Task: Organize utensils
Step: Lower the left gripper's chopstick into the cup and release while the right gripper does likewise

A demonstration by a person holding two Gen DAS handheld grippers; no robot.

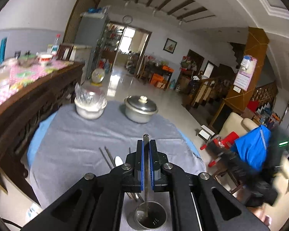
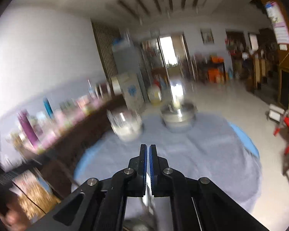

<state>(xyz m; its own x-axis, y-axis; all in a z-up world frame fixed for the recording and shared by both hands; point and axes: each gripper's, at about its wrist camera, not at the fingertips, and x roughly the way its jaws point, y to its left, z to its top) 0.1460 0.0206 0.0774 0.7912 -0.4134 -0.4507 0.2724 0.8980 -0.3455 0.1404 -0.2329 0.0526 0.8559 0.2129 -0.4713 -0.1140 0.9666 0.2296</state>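
We are holding a metal utensil (image 1: 146, 173) in our left gripper (image 1: 146, 144): the blue pads are pinching its thin handle, whose tip is sticking out just past the fingertips, while its lower end is hanging down into a perforated steel cup (image 1: 151, 218) standing on the grey cloth (image 1: 77, 134) right below the gripper. More utensils are lying on the cloth just left of the gripper: a pair of chopsticks (image 1: 106, 156) and a spoon (image 1: 118, 161), partly hidden behind the fingers. At the far edge of the table a lidded pot (image 1: 140, 108) and a white bowl (image 1: 90, 109) are standing apart from each other.

Our right gripper (image 2: 146, 146) is hovering over the same cloth (image 2: 212, 154), its jaws pressed nearly together; a pale sliver is showing between the pads lower down, too blurred for us to tell what it is.
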